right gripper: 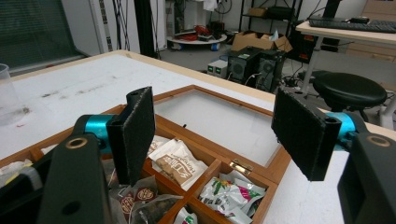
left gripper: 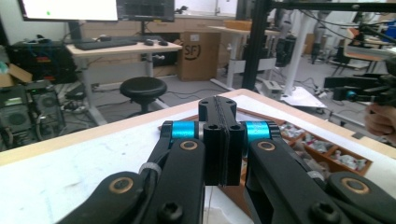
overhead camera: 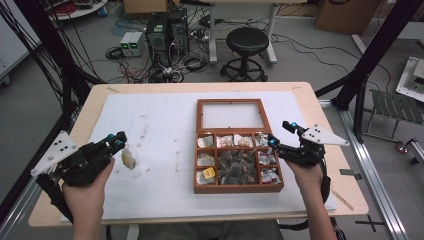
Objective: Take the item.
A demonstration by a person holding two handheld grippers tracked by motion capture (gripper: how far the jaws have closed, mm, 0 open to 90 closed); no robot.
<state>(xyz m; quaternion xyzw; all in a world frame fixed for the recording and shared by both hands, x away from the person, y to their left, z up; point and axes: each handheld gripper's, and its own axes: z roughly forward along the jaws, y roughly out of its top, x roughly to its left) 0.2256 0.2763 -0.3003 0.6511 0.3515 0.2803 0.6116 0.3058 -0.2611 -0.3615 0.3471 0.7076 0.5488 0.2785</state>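
The right hand-held gripper (overhead camera: 278, 134), released, is hovering over the wooden box (overhead camera: 238, 188)'s packets at centre right (left hand-held gripper (overhead camera: 116, 141) clenched, empty), so a descent onto one packet likely comes next.

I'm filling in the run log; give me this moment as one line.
left gripper: shut, empty, by clear cup | right gripper: open, at wooden box right edge | lid: open | sachets: in compartments

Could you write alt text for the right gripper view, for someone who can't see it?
The right tool, jaws wide open, hovers over an open wooden box of small snack packets on a white-covered table.
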